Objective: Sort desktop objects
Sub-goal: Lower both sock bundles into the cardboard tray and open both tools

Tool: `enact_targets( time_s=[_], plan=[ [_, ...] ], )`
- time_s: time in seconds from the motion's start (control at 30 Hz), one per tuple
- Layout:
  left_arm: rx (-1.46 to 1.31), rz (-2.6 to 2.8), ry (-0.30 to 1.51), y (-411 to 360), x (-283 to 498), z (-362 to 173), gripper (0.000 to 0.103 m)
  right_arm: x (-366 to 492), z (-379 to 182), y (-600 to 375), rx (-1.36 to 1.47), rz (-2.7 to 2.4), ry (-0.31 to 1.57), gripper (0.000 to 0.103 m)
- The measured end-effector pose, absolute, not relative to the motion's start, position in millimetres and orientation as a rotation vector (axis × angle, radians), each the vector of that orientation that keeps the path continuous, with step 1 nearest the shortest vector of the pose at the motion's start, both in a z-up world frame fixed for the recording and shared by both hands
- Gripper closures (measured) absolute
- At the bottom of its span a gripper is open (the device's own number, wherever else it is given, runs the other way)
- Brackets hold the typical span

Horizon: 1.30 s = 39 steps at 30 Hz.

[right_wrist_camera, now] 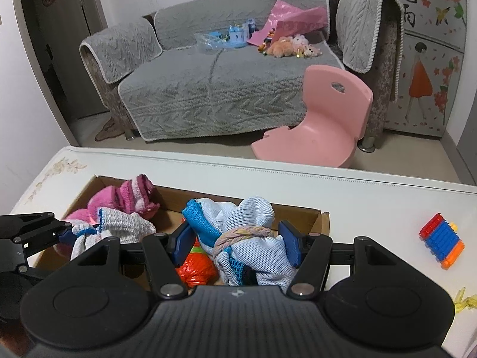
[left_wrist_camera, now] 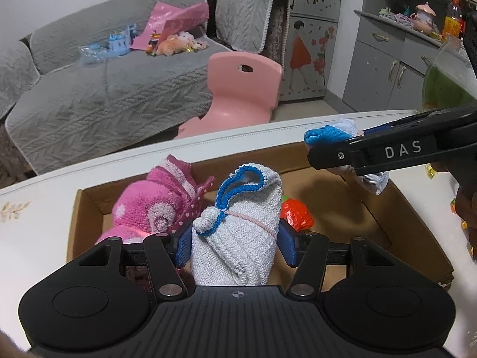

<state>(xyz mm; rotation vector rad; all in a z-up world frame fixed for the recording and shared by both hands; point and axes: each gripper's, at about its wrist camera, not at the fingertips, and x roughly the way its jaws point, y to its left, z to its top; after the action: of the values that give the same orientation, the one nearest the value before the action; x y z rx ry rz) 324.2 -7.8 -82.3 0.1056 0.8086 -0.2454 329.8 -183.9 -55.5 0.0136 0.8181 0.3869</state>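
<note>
Left gripper [left_wrist_camera: 235, 243] clamps a white knit bundle [left_wrist_camera: 238, 232] (blue-edged) over the cardboard box [left_wrist_camera: 402, 208], near the pink sock [left_wrist_camera: 149, 208] at its left. Right gripper [right_wrist_camera: 237, 246] clamps a pale-blue mesh bundle [right_wrist_camera: 253, 238] above the box's right end.

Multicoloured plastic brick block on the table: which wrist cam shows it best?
Right wrist view. The red, blue and orange ridged plastic brick block lies in full sight on the white table, to the right of the cardboard box. The left wrist view does not show it; the right gripper covers that side of the table.
</note>
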Motion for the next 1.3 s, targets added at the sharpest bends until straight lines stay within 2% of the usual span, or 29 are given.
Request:
enact_targets(
  time_s=[0.5,0.63,0.7,0.77,0.9,1.0,1.17,1.3],
  plan=[
    [0.217,-0.245,0.829,-39,331,-102,0.039,350,-90,-173,-0.049,0.301,0.878,0.045],
    [0.158,-0.233,0.899,-34,346,-114,0.037,351,-94,-170,-0.074,0.292,0.884,0.045],
    [0.125,-0.237,0.924,-29,351,-114,0.033,351,-96,-167,-0.085,0.29,0.888,0.045],
    [0.122,-0.238,0.941,-28,353,-115,0.022,351,-97,-165,-0.097,0.287,0.887,0.043],
    [0.159,-0.235,0.921,-28,343,-110,0.02,345,-91,-167,-0.078,0.288,0.859,0.043],
    [0.16,-0.249,0.879,-26,326,-98,0.017,332,-73,-173,-0.05,0.298,0.803,0.036],
    [0.179,-0.25,0.819,-10,286,-75,0.016,298,-43,-188,-0.023,0.334,0.732,0.035],
    [0.16,-0.243,0.756,15,241,-52,0.007,254,-27,-199,-0.044,0.379,0.688,0.03]
  ],
)
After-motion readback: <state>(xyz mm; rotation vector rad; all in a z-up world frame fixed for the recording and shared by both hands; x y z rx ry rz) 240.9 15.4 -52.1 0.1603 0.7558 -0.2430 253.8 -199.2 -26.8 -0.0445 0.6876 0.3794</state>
